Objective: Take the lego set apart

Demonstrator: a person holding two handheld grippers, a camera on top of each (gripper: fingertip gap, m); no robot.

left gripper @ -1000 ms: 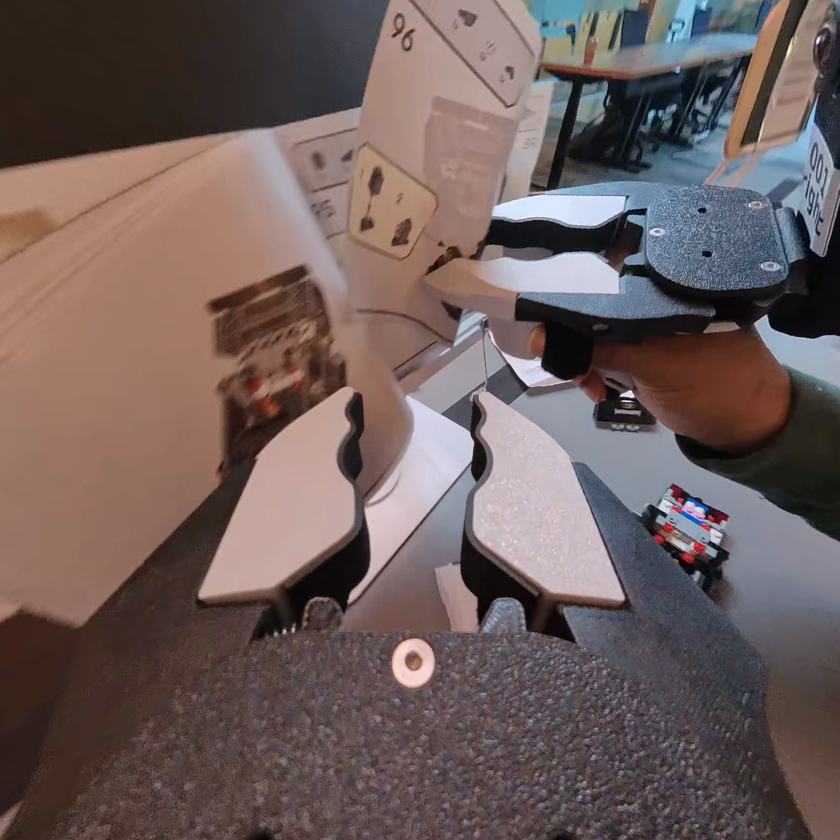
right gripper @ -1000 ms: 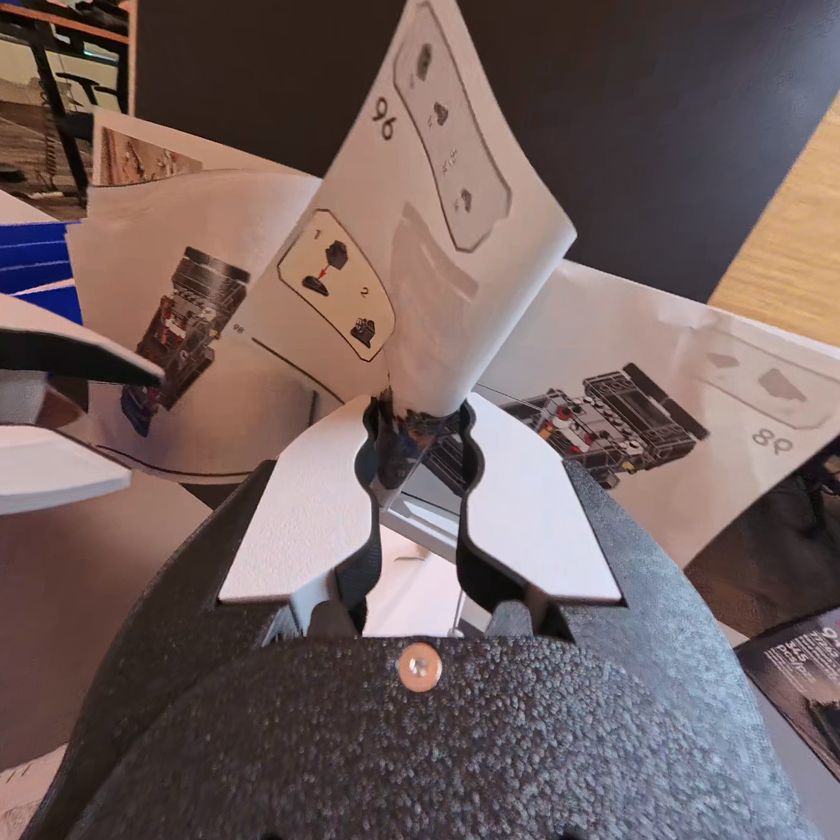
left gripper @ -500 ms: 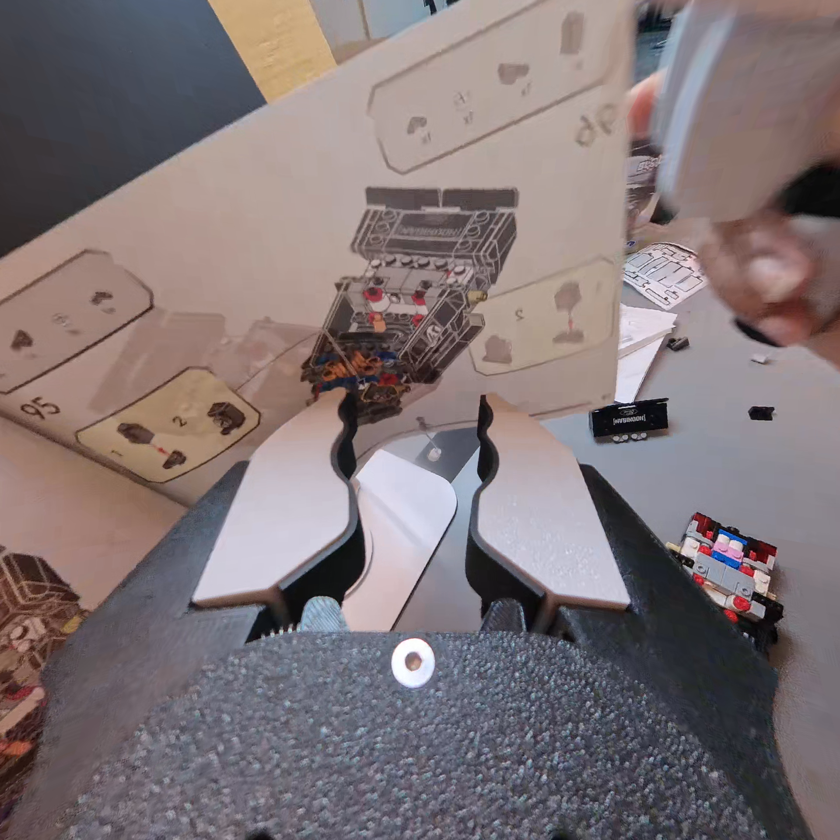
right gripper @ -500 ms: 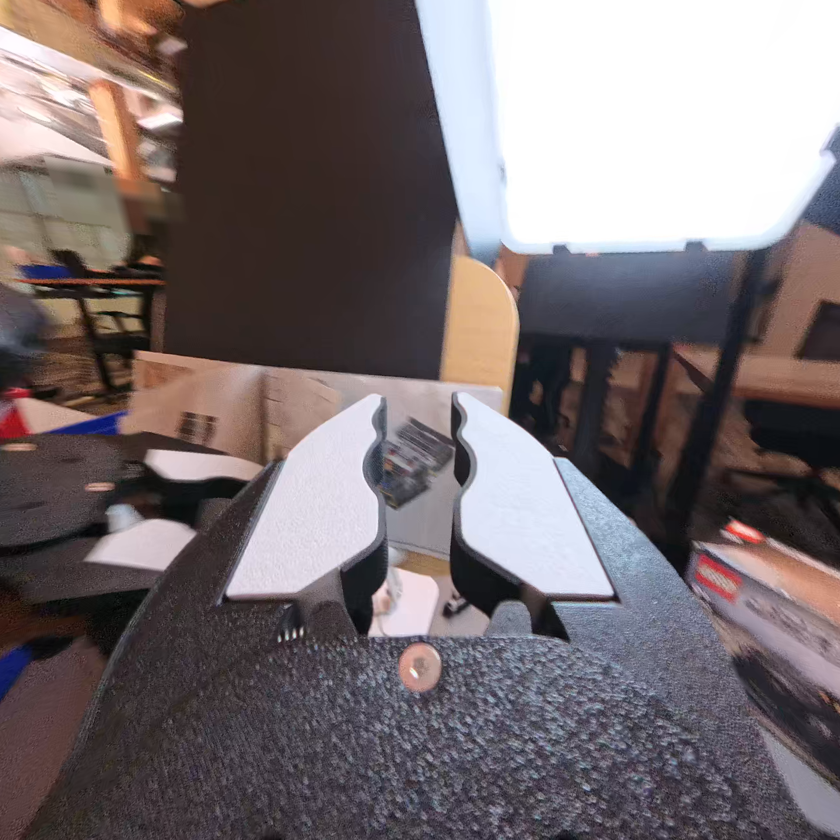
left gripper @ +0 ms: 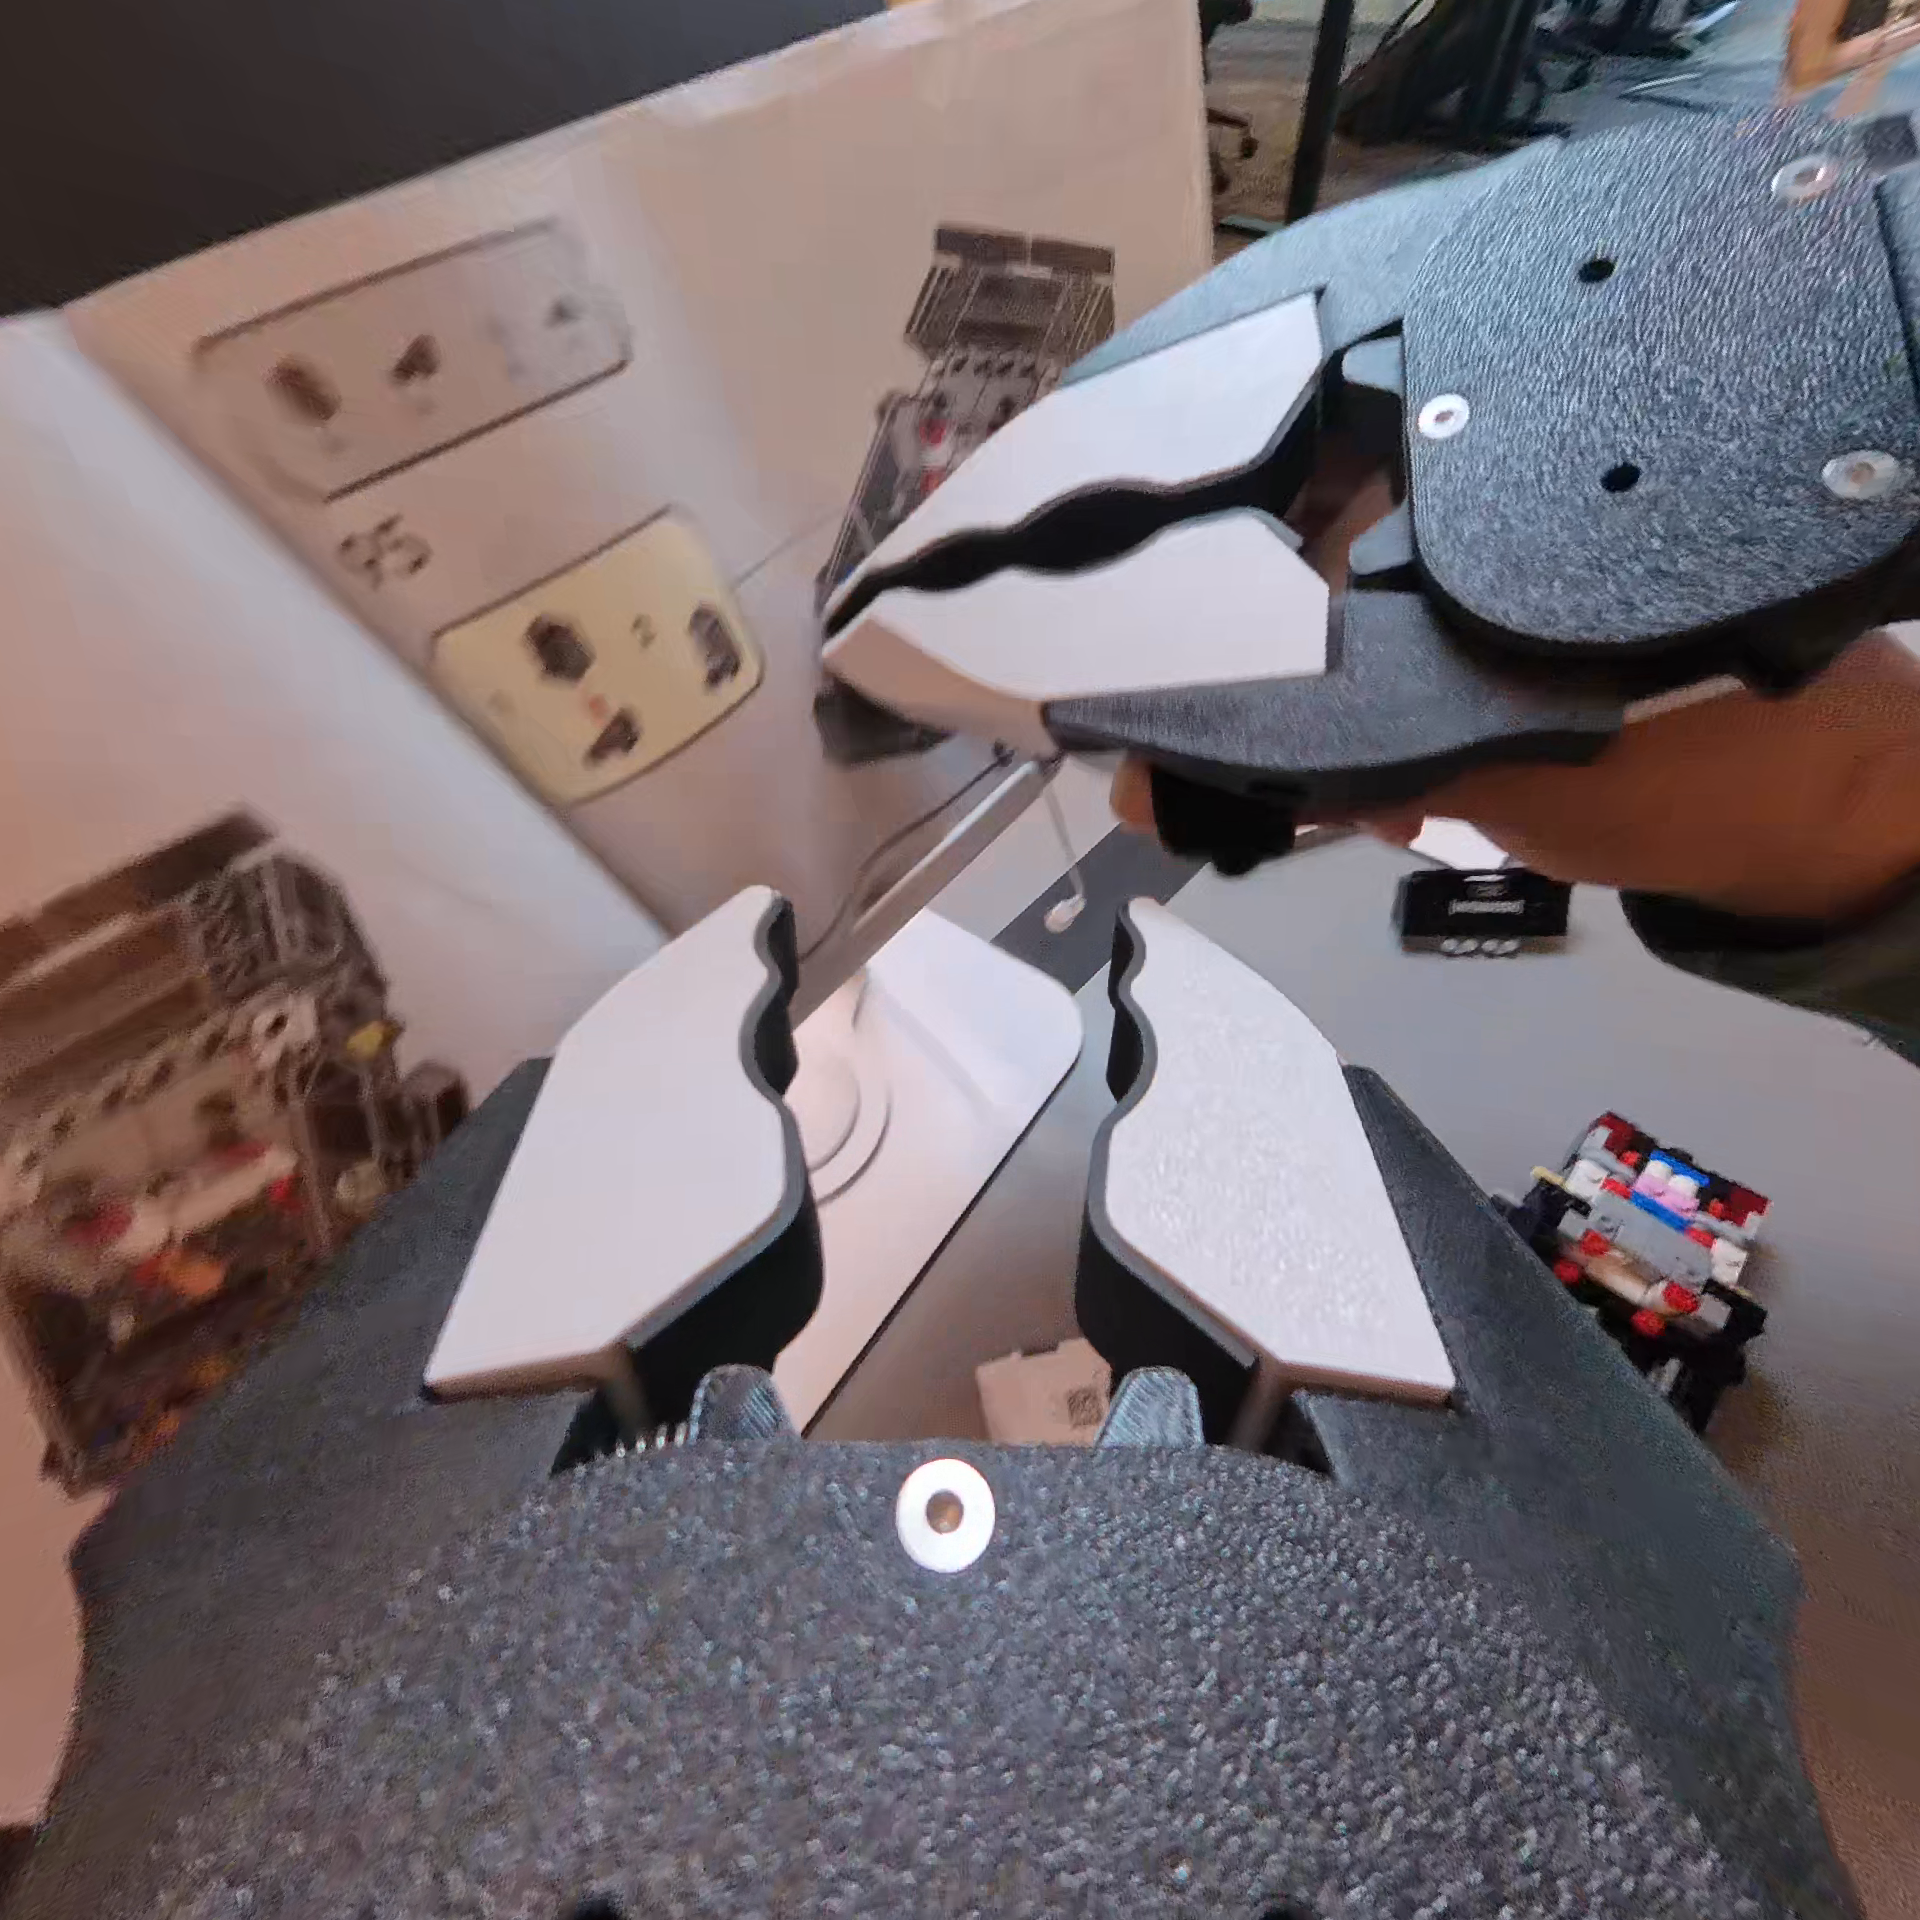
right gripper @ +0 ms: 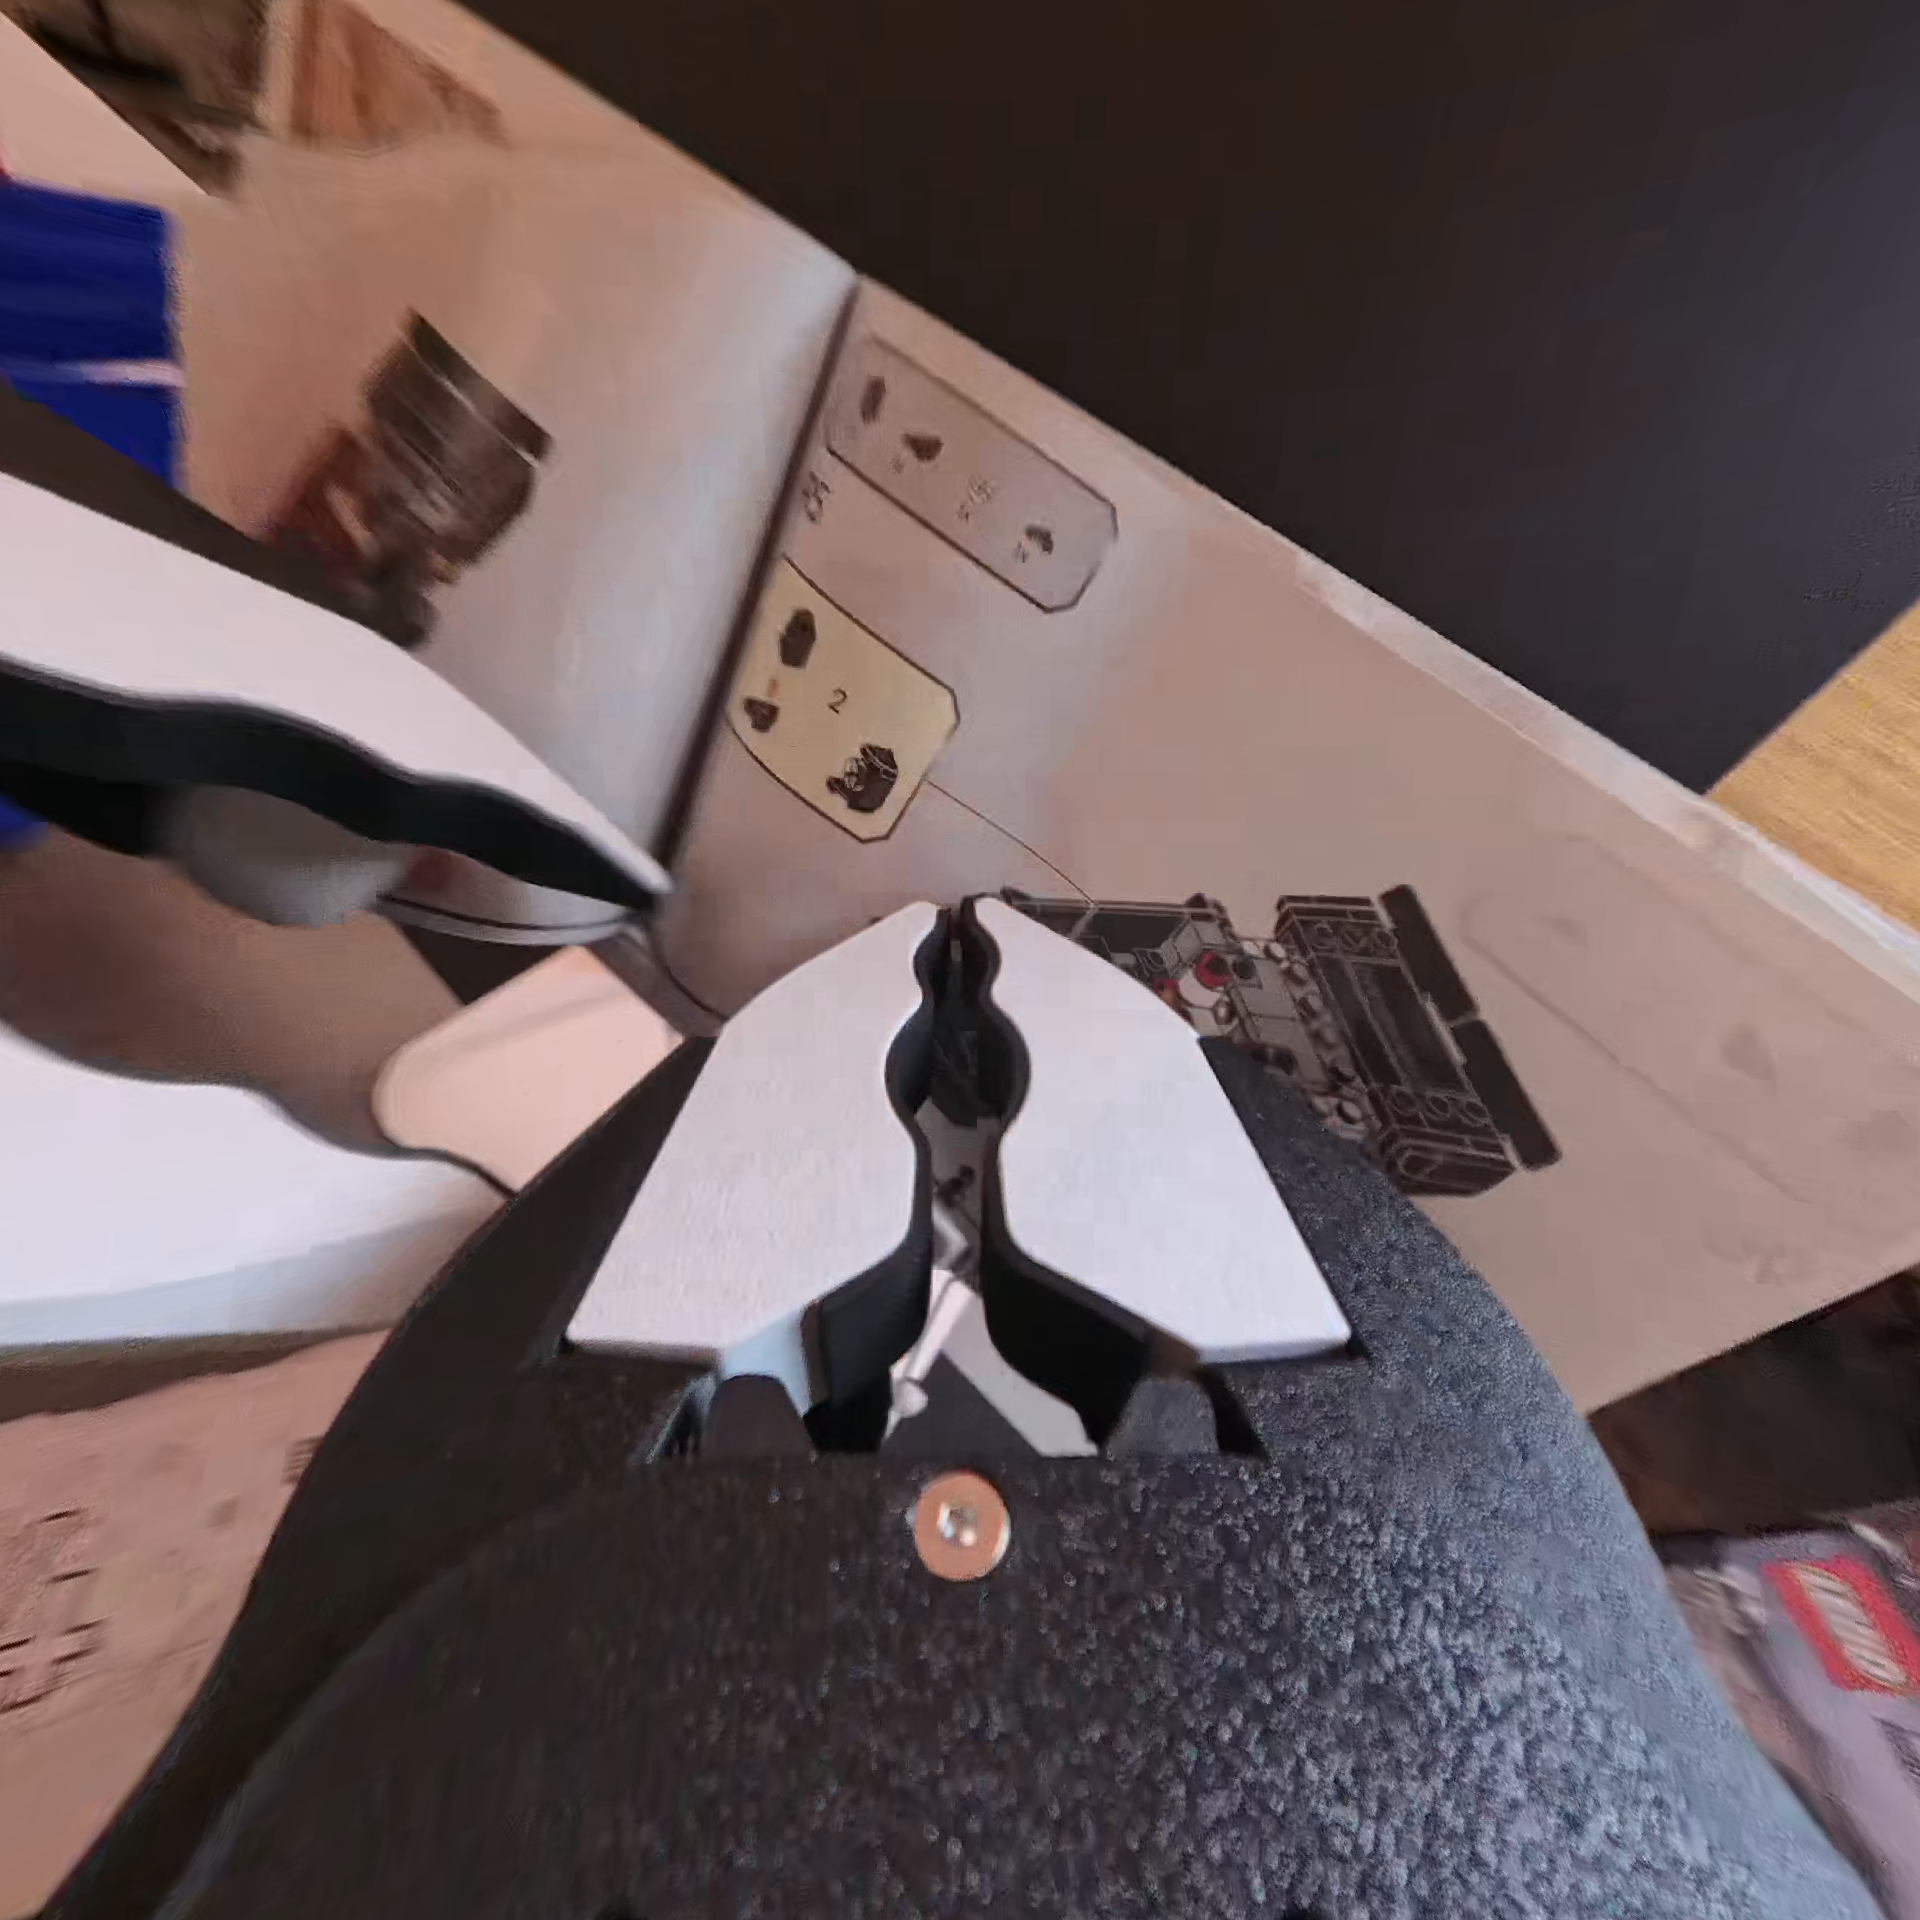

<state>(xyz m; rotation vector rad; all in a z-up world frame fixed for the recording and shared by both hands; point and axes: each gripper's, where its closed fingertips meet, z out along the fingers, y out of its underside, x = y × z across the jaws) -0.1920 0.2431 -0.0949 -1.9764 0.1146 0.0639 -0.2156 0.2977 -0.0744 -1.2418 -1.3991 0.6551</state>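
Before the propped paper instruction booklet (left gripper: 644,436), left gripper (left gripper: 951,961) gaping wide, right gripper (right gripper: 958,912) pinched closed, both grainy black plastic.

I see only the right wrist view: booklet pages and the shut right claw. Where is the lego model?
Observer: The left wrist view shows the lego model on the grey table, to the right of the left claw.
Operator: Does the left claw hold something?
Observer: No, its jaws stand open with nothing between them.
Operator: Is any loose piece near?
Observer: One black piece lies on the table, apart from the model and farther from the camera.
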